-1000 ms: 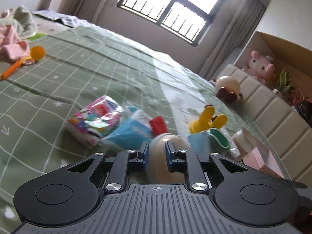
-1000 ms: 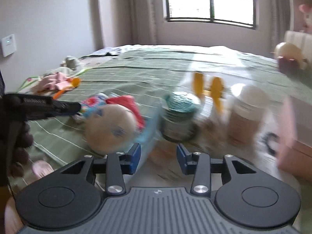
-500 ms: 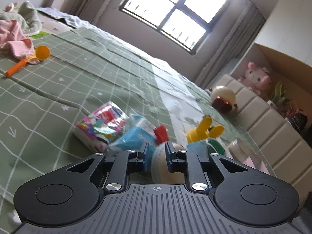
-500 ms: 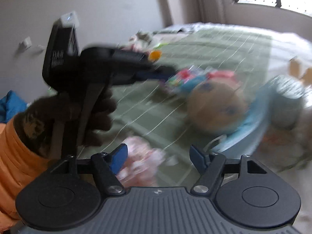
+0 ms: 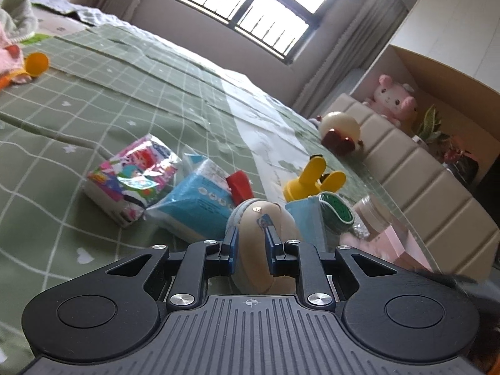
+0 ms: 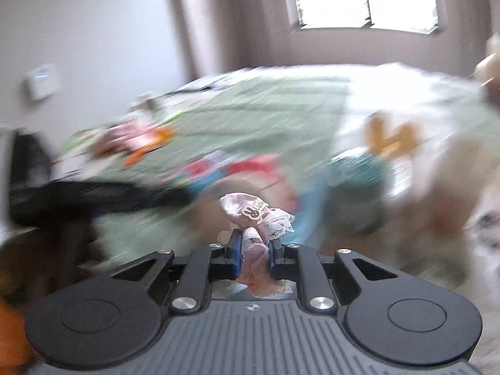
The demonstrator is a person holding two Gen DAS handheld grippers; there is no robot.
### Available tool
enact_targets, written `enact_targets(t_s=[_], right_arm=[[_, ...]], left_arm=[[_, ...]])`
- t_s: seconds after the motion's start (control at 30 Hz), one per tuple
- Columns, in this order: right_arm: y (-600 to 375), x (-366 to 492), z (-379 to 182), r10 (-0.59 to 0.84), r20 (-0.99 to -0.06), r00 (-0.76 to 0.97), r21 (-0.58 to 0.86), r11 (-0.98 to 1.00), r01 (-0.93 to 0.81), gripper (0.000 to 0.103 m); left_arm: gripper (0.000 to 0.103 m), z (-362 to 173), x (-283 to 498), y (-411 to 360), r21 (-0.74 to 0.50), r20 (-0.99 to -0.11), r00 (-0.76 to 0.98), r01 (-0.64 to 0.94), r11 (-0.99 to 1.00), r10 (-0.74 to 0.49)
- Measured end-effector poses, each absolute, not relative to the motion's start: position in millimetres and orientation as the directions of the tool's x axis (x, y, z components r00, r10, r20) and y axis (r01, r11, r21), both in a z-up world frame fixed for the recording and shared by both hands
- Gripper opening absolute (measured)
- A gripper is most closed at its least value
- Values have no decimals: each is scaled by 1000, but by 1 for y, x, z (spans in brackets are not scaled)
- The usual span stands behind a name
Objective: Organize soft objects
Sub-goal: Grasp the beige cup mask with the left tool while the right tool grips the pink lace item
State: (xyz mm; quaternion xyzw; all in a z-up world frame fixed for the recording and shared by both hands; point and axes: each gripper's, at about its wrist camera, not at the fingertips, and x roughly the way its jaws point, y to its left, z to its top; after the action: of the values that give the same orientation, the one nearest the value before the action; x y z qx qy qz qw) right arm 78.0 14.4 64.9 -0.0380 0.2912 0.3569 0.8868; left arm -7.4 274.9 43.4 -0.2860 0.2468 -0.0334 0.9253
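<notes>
L grip (image 5: 249, 240): I squeeze tan soft ball (image 5: 265, 237), it sits right btwn my pads.
R grip (image 6: 252, 254): jaws closing on pink lace scrunchie (image 6: 256, 225), it pokes fwd.

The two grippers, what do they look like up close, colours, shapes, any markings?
Both look alike. The left gripper has a ribbed dark grey base with a small crosshair mark, two round black housings with disc insets, black linkage arms with silver screws, and blue finger pads. The right gripper matches it. At the right view's lower left edge, a blurred orange sleeve.
</notes>
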Motion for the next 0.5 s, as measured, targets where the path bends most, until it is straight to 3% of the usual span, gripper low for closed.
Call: enact_targets(t_s=[0.13,0.27,0.33,0.5], right_arm=[[21,94,49,593,-590,549,169,755,-634,16],[29,91,40,590,-606,533,155,745,-649,16],[34,96,34,580,-609,541,135,748,-650,16],[39,97,34,577,-607,546,119,745,-656,16]], left_arm=[[20,31,1,287,-598,-417,879,-72,798,-233],[27,26,4,288,-607,-397,870,-10,794,-293],[33,25,8,283,-590,-415,849,24,807,-328],[38,24,17,278,-573,-440,839,11,820,-319]])
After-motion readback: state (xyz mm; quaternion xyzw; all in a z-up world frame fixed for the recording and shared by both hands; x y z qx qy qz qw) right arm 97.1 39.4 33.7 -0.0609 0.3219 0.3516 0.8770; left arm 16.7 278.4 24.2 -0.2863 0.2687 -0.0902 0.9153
